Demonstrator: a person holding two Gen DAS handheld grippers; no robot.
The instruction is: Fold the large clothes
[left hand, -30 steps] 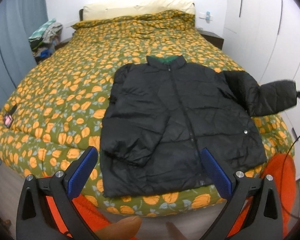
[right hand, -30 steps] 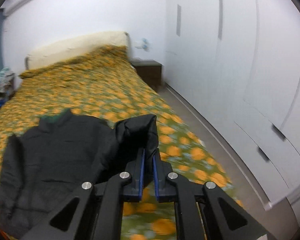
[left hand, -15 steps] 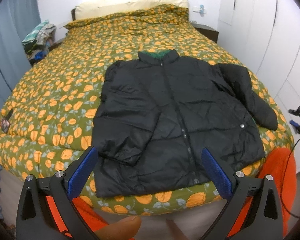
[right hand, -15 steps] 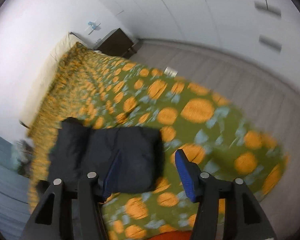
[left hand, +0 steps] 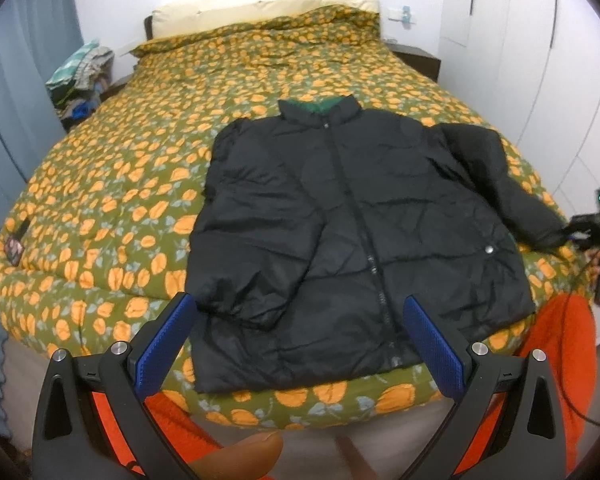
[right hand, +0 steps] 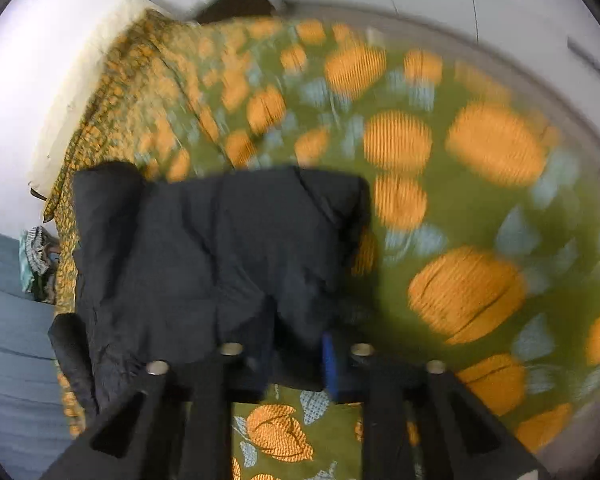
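Gripping the sleeve point(right hand: 236, 264) cuff, our right gripper point(right hand: 296, 364) is closing on it at the bed point(left hand: 100, 184) edge; the left gripper point(left hand: 296, 344) hangs wide, empty. The jacket point(left hand: 340, 220) lies flat. We'd carry the sleeve across the chest, keeping it smooth.

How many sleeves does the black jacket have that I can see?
2. One sleeve lies folded over the jacket's front, on the picture's left. The other sleeve stretches out sideways on the bedspread, its cuff at the right tongs.

Floral bedspread point(left hand: 148, 168), cream pillow point(left hand: 260, 4), clothes pile point(left hand: 82, 76), dark nightstand point(left hand: 418, 60), white wardrobe point(left hand: 540, 60)
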